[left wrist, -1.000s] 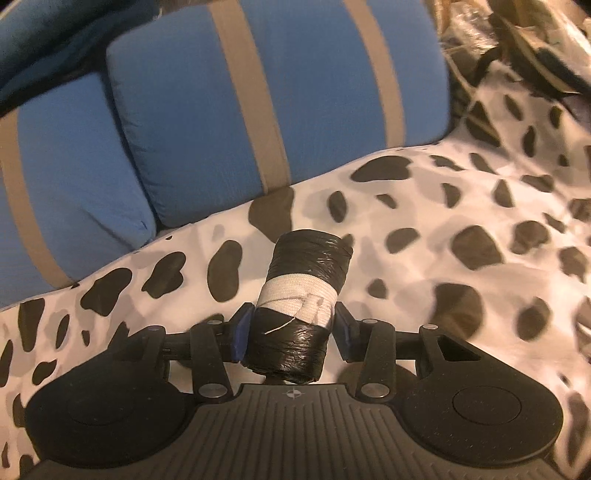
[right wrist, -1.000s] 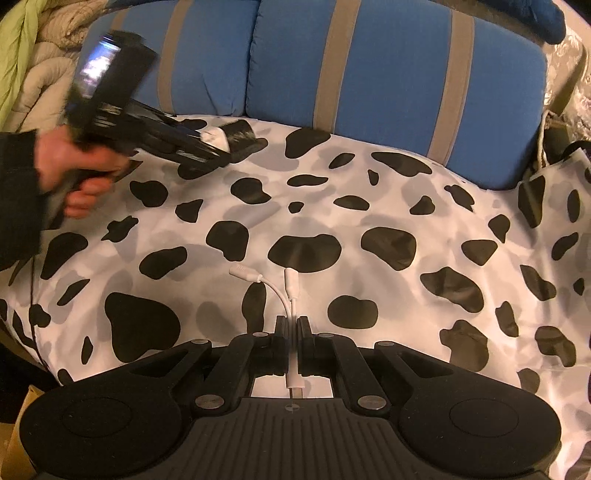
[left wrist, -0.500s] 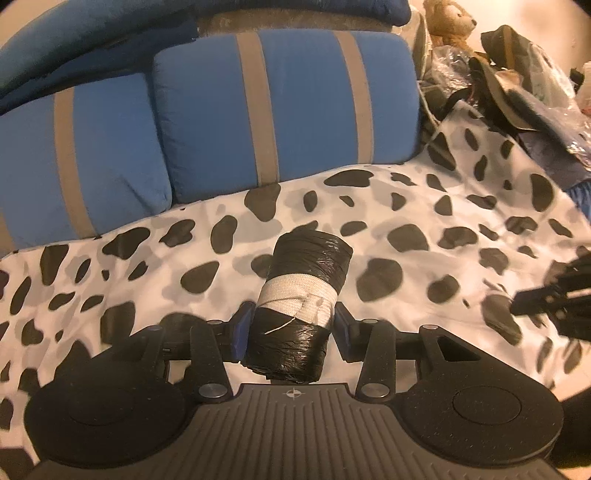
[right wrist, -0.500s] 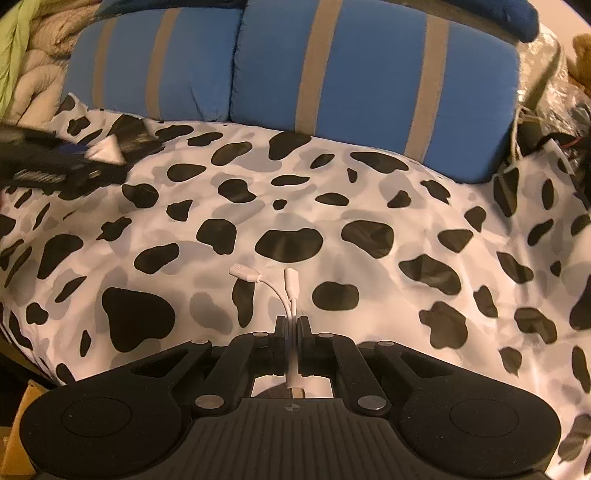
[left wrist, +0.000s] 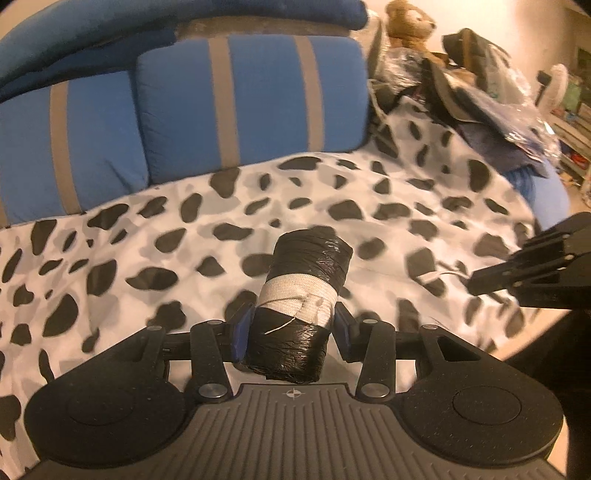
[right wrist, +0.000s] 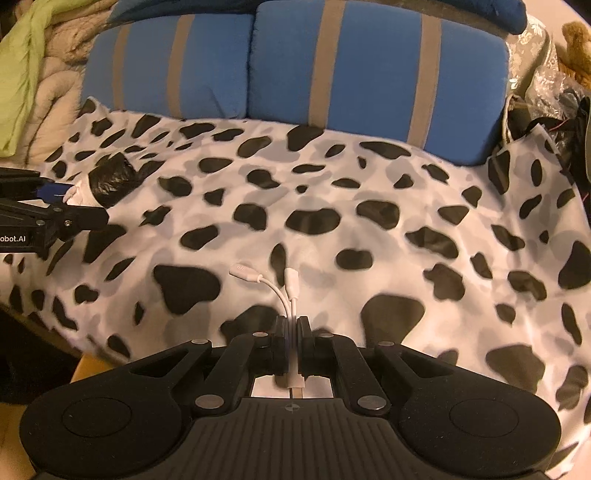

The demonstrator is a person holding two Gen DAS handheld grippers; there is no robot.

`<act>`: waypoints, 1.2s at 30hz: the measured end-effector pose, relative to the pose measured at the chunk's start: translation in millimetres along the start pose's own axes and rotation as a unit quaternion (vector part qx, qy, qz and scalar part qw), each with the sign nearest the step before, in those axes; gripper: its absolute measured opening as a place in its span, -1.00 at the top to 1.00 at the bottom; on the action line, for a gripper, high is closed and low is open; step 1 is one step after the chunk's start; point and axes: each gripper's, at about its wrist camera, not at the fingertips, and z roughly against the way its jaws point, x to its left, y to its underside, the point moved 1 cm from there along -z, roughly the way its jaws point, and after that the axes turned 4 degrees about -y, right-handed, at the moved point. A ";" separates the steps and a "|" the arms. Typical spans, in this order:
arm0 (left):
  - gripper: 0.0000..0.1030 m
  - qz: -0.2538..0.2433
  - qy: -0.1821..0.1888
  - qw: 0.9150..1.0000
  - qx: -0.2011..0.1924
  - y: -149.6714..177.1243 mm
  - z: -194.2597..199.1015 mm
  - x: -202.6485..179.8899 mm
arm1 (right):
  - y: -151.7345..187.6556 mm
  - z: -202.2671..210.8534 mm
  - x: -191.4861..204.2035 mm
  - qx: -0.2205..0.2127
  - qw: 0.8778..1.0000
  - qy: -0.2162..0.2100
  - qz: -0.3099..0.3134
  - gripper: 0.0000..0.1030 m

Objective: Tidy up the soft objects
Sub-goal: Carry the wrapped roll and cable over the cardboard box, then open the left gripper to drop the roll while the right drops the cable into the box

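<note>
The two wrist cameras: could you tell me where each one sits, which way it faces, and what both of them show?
Left wrist: sits on the left gripper, looking down along its fingers at the spotted blanket and blue cushions; its jaws clamp a black roll, and the right gripper enters at right.
Right wrist: sits on the right gripper, facing the same blanket and cushions; its jaws pinch a white cable, and the left gripper enters at left.
Shared: blanket, cushions, roll, cable, both grippers and the teddy bear.
</note>
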 end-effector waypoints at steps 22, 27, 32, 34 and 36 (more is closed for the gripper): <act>0.12 -0.036 0.099 0.989 0.102 82.5 20.7 -49.0 | 63.9 30.5 52.1 0.039 0.999 -0.038 0.004 0.88; -0.49 -0.014 0.084 0.988 0.129 95.0 18.5 -50.1 | 74.9 29.5 59.3 0.043 0.998 -0.041 0.006 0.88; -0.49 0.028 0.067 0.988 0.135 110.3 25.1 -44.0 | 82.7 26.8 63.6 0.046 0.998 -0.040 0.009 0.88; -0.49 0.036 0.061 0.988 0.139 117.5 26.1 -43.7 | 84.5 27.4 63.0 0.043 0.998 -0.039 0.009 0.88; -0.49 0.029 0.056 0.989 0.137 120.9 28.0 -45.2 | 85.4 28.3 62.3 0.040 0.998 -0.045 0.005 0.88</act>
